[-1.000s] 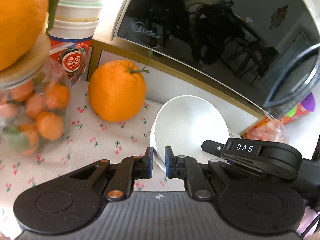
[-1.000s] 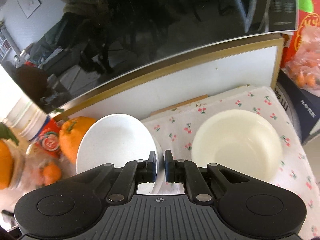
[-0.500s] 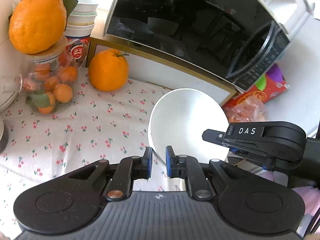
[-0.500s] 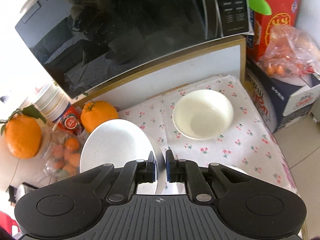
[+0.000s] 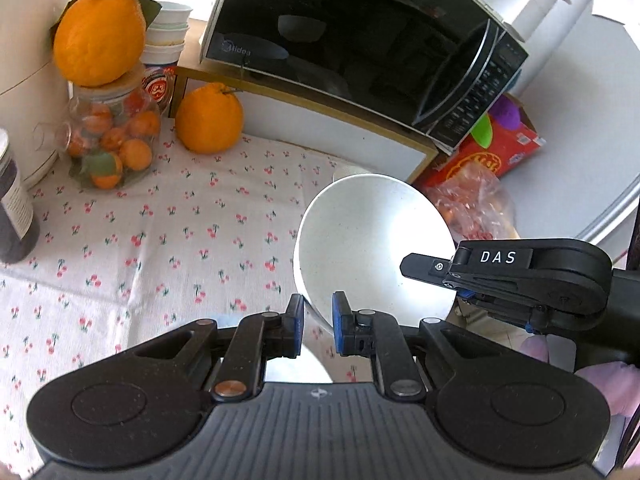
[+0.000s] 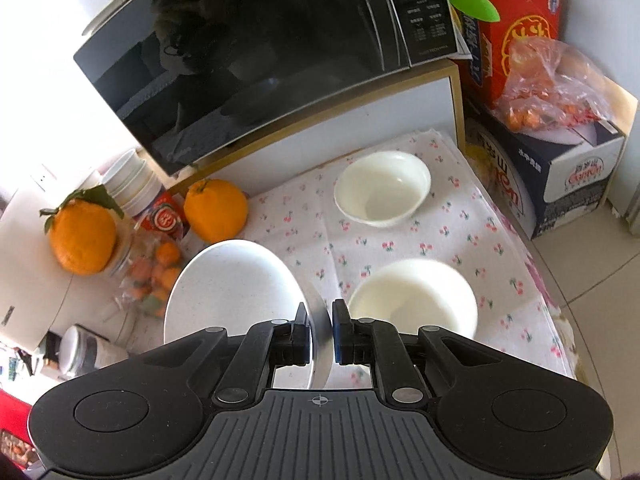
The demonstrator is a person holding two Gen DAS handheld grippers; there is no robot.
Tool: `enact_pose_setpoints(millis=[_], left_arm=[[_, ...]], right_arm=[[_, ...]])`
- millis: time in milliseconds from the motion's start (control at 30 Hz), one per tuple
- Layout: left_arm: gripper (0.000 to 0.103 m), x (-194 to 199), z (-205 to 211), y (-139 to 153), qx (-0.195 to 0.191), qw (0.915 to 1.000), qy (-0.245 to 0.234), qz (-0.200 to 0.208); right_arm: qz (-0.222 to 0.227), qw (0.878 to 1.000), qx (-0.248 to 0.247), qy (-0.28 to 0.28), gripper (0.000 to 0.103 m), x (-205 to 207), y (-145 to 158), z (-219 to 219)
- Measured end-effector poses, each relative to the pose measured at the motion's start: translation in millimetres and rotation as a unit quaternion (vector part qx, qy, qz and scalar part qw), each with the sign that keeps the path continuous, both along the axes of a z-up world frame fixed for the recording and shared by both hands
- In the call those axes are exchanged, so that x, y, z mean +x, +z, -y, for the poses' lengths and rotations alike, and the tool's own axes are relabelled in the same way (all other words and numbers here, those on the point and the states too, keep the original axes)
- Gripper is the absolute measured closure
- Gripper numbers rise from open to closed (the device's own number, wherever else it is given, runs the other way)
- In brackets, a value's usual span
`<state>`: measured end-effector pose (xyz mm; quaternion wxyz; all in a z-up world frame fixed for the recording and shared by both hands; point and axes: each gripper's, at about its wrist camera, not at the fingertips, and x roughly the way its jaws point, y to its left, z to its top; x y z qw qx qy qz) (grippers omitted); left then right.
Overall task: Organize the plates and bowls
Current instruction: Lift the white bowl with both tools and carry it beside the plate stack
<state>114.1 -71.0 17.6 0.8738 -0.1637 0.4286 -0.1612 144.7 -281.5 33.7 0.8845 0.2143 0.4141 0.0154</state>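
Both grippers are shut on the rim of one speckled white bowl [image 5: 372, 240], held tilted above the cherry-print cloth. My left gripper [image 5: 318, 320] pinches its near rim; the right gripper's body shows at the right of that view. In the right wrist view my right gripper [image 6: 320, 328] pinches the same bowl [image 6: 232, 292] at its right rim. Two cream bowls stand on the cloth: one near [image 6: 416, 300], one farther back [image 6: 382, 188].
A black microwave [image 5: 360, 48] sits on a white shelf at the back. A large orange [image 5: 210, 118], a jar of small oranges [image 5: 110, 136] with an orange on top, stacked cups [image 5: 164, 44] and a dark jar [image 5: 14, 208] stand left. Boxes and bagged fruit [image 6: 552, 84] stand right.
Both grippers have pulled back and up from the microwave with the speckled bowl held between them. More of the table and a second cream bowl have come into view.
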Motion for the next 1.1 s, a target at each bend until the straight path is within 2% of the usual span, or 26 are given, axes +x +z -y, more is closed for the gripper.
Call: enact_pose_setpoints(millis=[133, 467, 767, 967, 1100], left_arm=[[0.090, -14.6, -2.4, -5.3, -0.005, 0.9999, -0.009, -0.007], [0.089, -36.3, 7.4, -25.9, -0.004, 0.9984, -0.045, -0.034], [0.089, -36.1, 23.6, -44.0, -0.020, 0.9932, -0.085, -0.077], [0.088, -37.3, 38.9, -52.4, -0.018, 0.9909, -0.102, -0.086], [0.088, -38.9, 49.5, -54.7, -0.015, 0.9899, -0.106, -0.093]], right_arm=[[-0.006, 1.000, 0.011, -0.004, 0.090, -18.6, -7.7, 3.6], [-0.019, 1.000, -0.001, -0.024, 0.089, -56.6, -31.0, 12.4], [-0.059, 0.998, 0.005, -0.025, 0.088, -69.5, -48.9, 39.4], [-0.085, 0.995, 0.026, -0.039, 0.087, -71.7, -62.8, 61.5], [-0.085, 0.995, 0.005, -0.041, 0.087, -76.7, -60.6, 65.8]])
